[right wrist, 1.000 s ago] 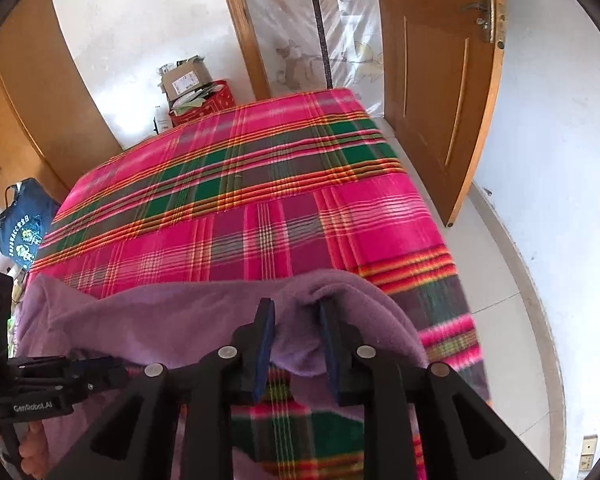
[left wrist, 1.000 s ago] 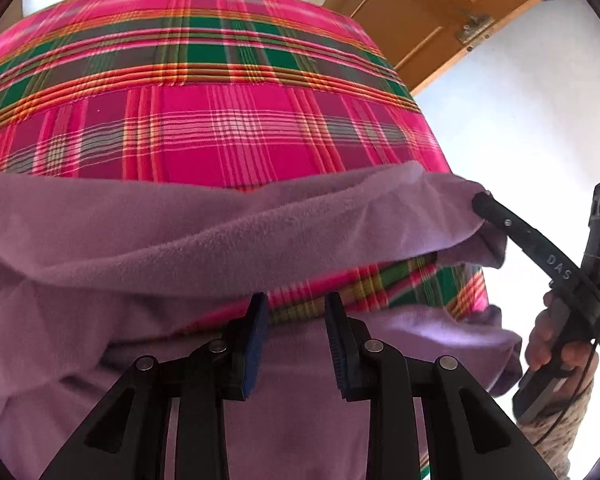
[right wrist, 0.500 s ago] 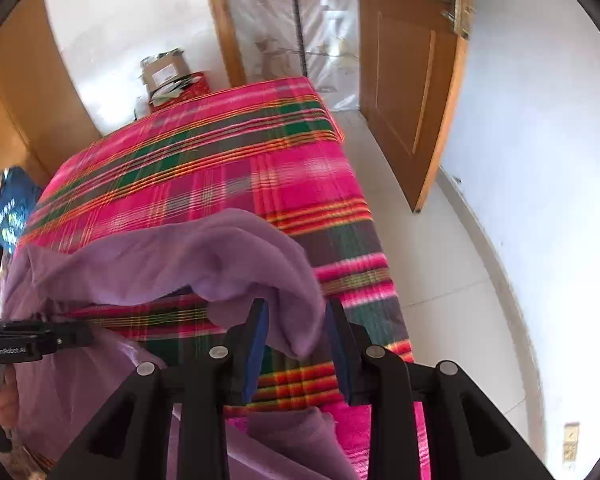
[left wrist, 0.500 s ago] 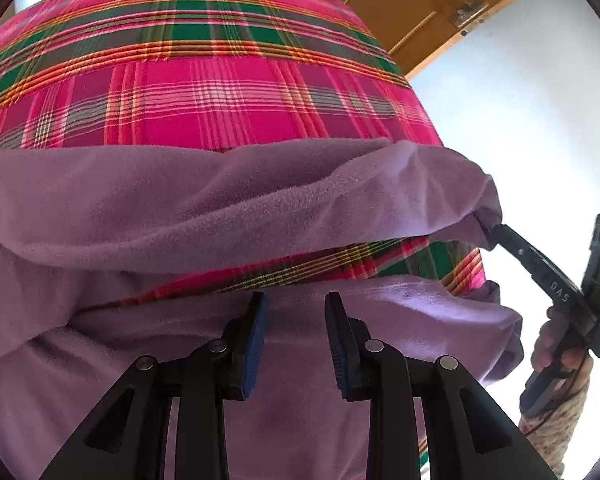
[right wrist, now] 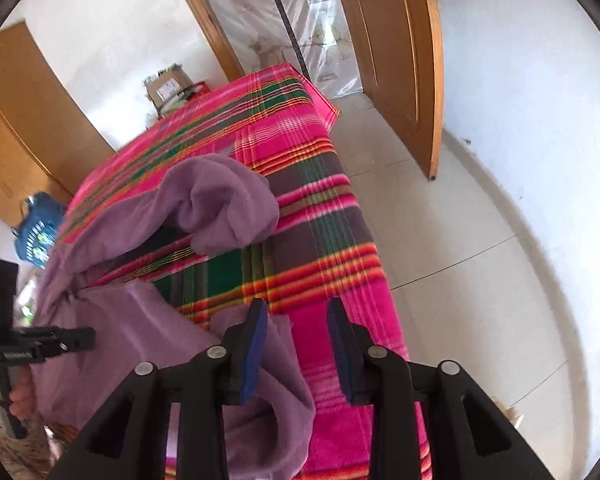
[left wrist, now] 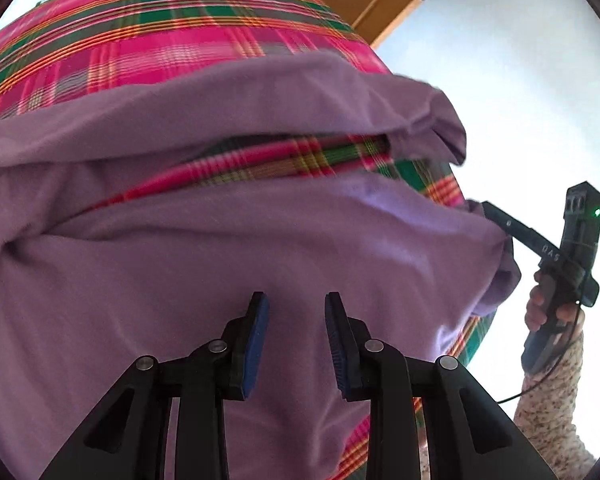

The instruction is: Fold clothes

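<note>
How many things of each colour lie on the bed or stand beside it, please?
Purple: 1, the purple garment
Pink plaid: 1, the plaid blanket
Blue: 1, the blue bag
Brown: 1, the cardboard box
Total: 4

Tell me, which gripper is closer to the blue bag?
Left. The left gripper is on the side of the bed toward the blue bag; the right gripper is over the opposite edge.
</note>
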Demonstrator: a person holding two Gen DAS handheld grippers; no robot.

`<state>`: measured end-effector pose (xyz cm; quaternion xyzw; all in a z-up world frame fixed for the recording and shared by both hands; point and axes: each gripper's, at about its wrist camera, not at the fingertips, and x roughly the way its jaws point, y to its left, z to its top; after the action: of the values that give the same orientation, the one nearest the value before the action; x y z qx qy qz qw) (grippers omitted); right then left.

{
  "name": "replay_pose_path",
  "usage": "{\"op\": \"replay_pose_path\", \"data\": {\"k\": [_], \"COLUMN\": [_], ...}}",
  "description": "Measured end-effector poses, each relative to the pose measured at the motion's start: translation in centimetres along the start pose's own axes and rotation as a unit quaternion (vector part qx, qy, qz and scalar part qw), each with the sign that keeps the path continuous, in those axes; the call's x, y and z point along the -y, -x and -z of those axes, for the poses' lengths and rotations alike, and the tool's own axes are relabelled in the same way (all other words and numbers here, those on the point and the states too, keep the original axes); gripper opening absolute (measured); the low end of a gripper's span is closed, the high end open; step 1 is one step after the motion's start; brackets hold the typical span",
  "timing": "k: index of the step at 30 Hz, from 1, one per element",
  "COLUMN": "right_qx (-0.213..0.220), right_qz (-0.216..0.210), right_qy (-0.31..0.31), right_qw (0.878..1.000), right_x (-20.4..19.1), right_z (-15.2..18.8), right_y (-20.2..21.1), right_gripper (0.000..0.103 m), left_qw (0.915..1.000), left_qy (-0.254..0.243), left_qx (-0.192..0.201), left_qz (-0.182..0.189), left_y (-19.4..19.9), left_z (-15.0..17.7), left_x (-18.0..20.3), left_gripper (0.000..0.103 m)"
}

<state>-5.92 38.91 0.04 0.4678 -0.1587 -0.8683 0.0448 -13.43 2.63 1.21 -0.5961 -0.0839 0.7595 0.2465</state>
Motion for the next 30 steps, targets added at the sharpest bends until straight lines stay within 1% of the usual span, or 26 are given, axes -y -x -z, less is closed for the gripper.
{"op": "replay_pose_path", "data": {"k": [3,6,9,10,12,13,14,15,17,18,21,28,29,30], "right_qx": [0.006,0.006,0.009,0.011,0.017,0.018,0.017,0.015,0.010,0.008,0.000,-0.009,-0.008,-0.007], "right_qz": [-0.034,-0.049,-0.070,-0.073,-0.079,-0.084,-0.090,-0.095,-0.096,-0.098,-0.110,-0.115,-0.112,-0.109], "right_qy": [-0.013,-0.012,-0.016,-0.017,-0.014,-0.012,-0.012,-0.011,-0.005,-0.003,0.001,0.016,0.019,0.021], "right_qw": [0.999,0.999,0.997,0.997,0.997,0.996,0.996,0.995,0.995,0.995,0.994,0.993,0.993,0.994], "right_x": [0.4,0.3,0.3,0.3,0.1,0.0,0.0,-0.1,-0.6,-0.8,-1.2,-1.9,-2.0,-2.0], "right_z": [0.9,1.4,1.9,2.0,2.4,2.5,2.5,2.6,2.7,2.8,3.0,3.2,3.2,3.2], "right_y": [0.3,0.1,0.2,0.3,0.5,0.5,0.4,0.4,0.1,0.0,-0.4,-1.1,-1.0,-0.9], "right_gripper": [0.034,0.034,0.035,0.036,0.042,0.043,0.044,0.045,0.045,0.046,0.048,0.049,0.049,0.042], "left_qw": [1.0000,0.9998,0.9997,0.9997,0.9996,0.9995,0.9994,0.9994,0.9994,0.9993,0.9993,0.9992,0.9991,0.9990], "left_qy": [-0.002,-0.009,-0.016,-0.019,-0.027,-0.031,-0.033,-0.032,-0.025,-0.025,-0.031,-0.039,-0.041,-0.043], "left_qx": [0.002,0.002,-0.001,-0.001,0.001,0.002,0.002,0.001,0.002,0.002,0.004,0.005,0.005,0.005], "left_qz": [0.005,0.015,0.017,0.016,0.013,0.009,0.009,0.014,0.025,0.026,0.018,0.010,0.009,0.008], "left_y": [0.1,-0.1,-0.4,-0.6,-0.9,-0.9,-1.0,-1.1,-1.1,-1.2,-1.1,-1.1,-1.1,-1.1], "left_z": [-0.1,-0.1,0.1,0.2,0.3,0.3,0.3,0.3,0.2,0.2,0.4,0.6,0.6,0.6], "left_x": [0.1,0.7,1.4,1.6,2.0,2.2,2.4,2.4,2.3,2.4,2.7,2.9,3.0,3.0], "left_gripper": [0.030,0.030,0.030,0.030,0.030,0.030,0.032,0.037,0.043,0.044,0.044,0.045,0.045,0.045]}}
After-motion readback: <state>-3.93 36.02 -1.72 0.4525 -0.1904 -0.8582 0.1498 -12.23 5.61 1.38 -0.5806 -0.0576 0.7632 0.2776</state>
